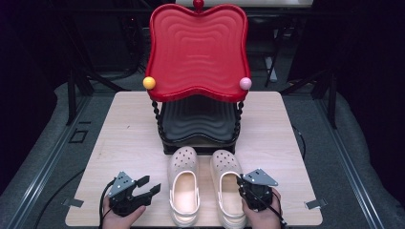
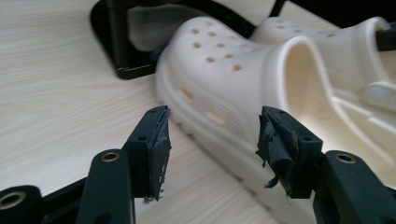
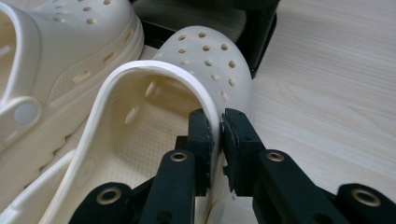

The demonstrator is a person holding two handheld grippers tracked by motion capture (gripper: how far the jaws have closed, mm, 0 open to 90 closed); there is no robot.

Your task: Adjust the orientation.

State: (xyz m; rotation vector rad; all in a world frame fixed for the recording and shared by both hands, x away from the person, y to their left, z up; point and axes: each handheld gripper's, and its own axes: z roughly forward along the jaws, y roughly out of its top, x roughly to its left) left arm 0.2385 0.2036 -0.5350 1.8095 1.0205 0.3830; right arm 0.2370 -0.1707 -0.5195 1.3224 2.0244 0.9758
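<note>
From above, two cream clogs sit side by side on the table (image 1: 119, 124) before a red-topped rack (image 1: 198, 47). The left gripper (image 1: 148, 186) waits just beside the left clog (image 1: 184, 186), the right gripper (image 1: 241, 183) at the right clog (image 1: 228, 188). Left gripper view: jaws apart, left clog (image 2: 243, 88) just ahead. Right gripper view: jaws clamped on the right clog's (image 3: 205, 60) rim

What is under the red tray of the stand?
Under the red tray sits a dark lower tray between beaded posts. The red tray covers its rear part, so anything lying there is hidden.
</note>
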